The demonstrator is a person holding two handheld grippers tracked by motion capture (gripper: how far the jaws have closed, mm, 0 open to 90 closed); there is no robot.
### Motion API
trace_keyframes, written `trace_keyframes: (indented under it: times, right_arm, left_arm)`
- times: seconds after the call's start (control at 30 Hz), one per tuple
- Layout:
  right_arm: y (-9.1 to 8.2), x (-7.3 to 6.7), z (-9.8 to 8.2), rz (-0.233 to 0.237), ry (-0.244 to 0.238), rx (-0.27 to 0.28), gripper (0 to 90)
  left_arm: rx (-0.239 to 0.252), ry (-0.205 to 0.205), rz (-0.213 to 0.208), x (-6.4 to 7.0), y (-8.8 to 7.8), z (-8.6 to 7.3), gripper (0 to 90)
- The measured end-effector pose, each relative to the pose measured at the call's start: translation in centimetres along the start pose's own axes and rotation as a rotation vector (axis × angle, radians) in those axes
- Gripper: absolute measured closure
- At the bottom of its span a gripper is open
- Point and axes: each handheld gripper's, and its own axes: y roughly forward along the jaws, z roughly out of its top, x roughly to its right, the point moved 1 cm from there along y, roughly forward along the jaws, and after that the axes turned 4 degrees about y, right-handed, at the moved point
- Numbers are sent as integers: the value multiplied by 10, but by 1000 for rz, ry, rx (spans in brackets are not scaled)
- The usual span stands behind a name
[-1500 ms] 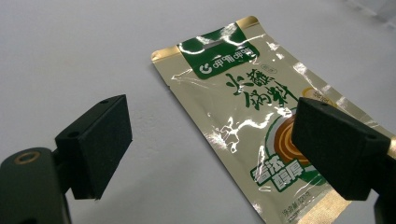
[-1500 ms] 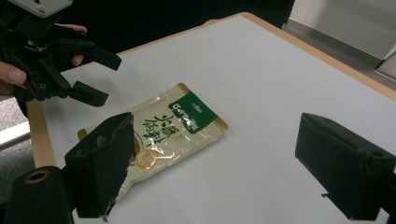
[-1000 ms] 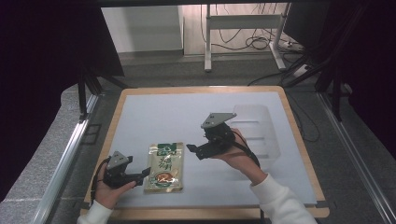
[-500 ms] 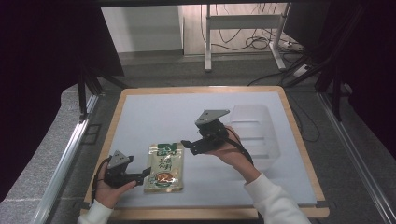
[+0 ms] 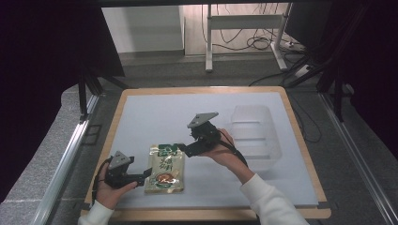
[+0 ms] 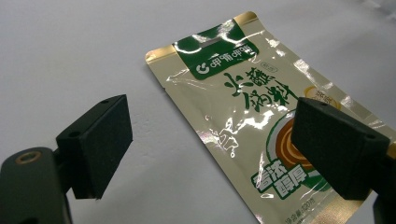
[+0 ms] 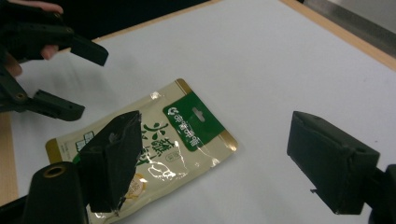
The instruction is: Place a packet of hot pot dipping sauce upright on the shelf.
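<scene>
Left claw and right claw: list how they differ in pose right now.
The left claw sits low at the sauce pouch's lower left edge; the right claw is raised over its green top end. The left claw points rightward, the right claw leftward, in the high view. Both stand open, holding nothing, flanking the same pouch.

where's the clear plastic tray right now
In the high view the tray sits on the right part of the white mat, just right of the right tool and well away from the pouch.
</scene>
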Motion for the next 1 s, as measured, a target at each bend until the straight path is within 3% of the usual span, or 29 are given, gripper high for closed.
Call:
trace_keyframes:
  times: [0.1, 0.33, 0.63, 1.0]
  right_arm:
    - [4, 1, -1, 0, 4, -15, 188]
    - [32, 7, -5, 13, 12, -69, 202]
    - [62, 20, -12, 36, 70, -133, 215]
    - [99, 40, -15, 91, 146, -196, 300]
  left_arm:
    - [0, -1, 3, 0, 0, -1, 126]
    - [3, -3, 18, 2, -4, -6, 128]
    - [5, -16, 28, 0, -6, -10, 129]
    - [5, -11, 45, 2, -7, -12, 130]
